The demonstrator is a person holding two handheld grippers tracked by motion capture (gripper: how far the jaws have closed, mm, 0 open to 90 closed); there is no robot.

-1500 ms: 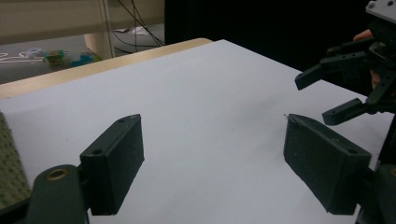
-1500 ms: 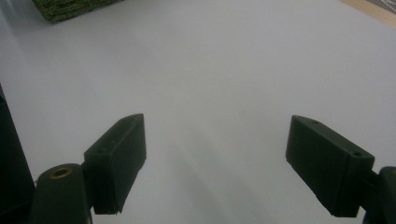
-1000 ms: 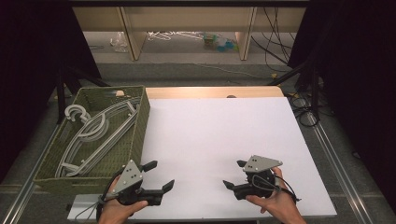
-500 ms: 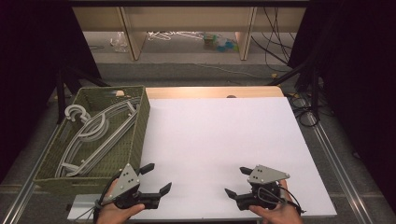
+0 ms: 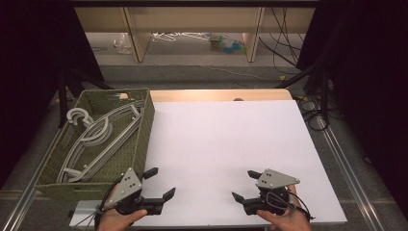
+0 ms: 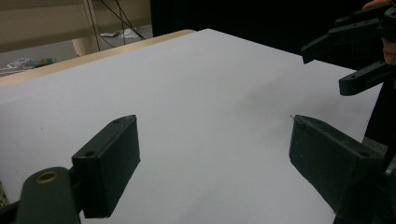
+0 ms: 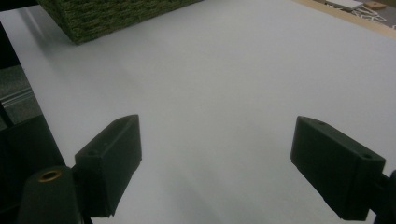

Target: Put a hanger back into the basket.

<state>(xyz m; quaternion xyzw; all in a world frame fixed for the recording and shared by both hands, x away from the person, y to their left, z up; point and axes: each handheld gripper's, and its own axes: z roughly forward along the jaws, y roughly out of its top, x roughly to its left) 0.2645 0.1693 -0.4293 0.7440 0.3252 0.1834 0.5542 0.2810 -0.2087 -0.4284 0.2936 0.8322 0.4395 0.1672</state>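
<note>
Left gripper (image 5: 160, 184) and right gripper (image 5: 243, 185): both wide, nothing held, low over the white table (image 5: 226, 139). Grey hangers (image 5: 96, 139) in green basket (image 5: 142, 139), just beside left gripper.

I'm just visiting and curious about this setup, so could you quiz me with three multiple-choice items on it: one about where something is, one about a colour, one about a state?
1. Where do the grey hangers lie?
A. in the woven basket at the table's left
B. on the white sheet
C. between the jaws of a gripper

2. What colour is the basket?
A. red
B. olive green
C. blue

3. How do the jaws of the left gripper and the right gripper stand?
A. both shut
B. one shut on a hanger
C. both open, holding nothing

Answers: 1 A, the high view shows them piled inside the basket. 2 B, its weave shows olive green in the high view. 3 C, each gripper view shows bare white sheet between spread jaws.
</note>
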